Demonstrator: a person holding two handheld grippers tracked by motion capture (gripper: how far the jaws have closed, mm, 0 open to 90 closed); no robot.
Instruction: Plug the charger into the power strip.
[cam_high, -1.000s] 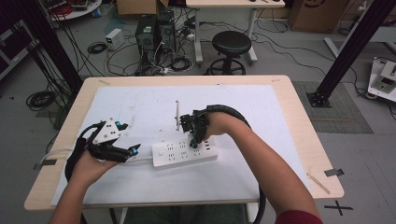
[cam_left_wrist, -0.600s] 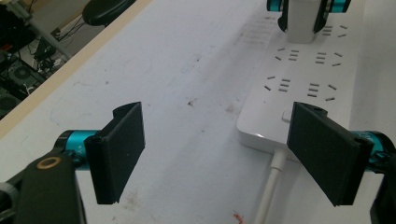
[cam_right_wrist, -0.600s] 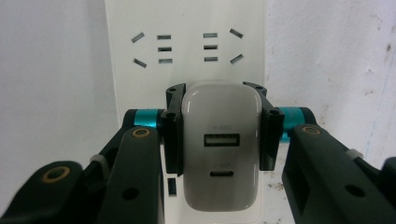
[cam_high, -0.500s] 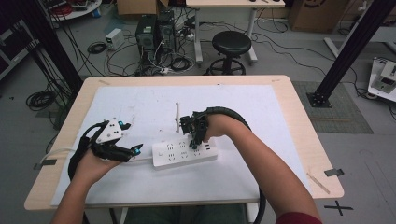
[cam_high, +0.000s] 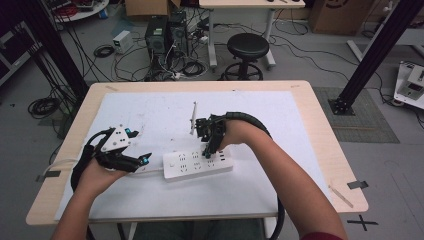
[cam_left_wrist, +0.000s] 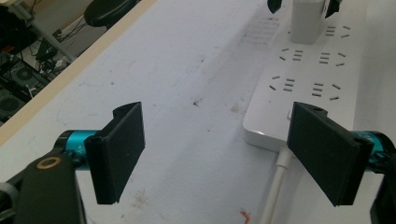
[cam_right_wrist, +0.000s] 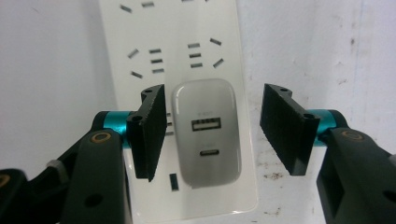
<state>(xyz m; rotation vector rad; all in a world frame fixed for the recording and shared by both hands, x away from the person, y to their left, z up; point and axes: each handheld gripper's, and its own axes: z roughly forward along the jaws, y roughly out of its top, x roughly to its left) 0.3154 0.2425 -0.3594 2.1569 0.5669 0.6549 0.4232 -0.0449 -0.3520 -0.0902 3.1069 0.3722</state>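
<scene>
Worktop (cam_high: 320, 150): light wooden top, rectangular, most of it covered by a white sheet (cam_high: 150, 115) with faint scuffs and small dark specks. Lying flat on the sheet, near the front middle: a white power strip (cam_high: 190, 165), long side roughly parallel to the front edge, its white cord (cam_left_wrist: 275, 186) leaving the left end. A slim white stick (cam_high: 193, 117) lies just behind it. Bare wood at right front carries a thin pale stick (cam_high: 340, 196).

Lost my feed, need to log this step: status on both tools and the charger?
Right tool just opening, straddling charger, one pad off. Charger seated in power strip. Left tool open by strip's cord end. Nothing obstructing.
</scene>
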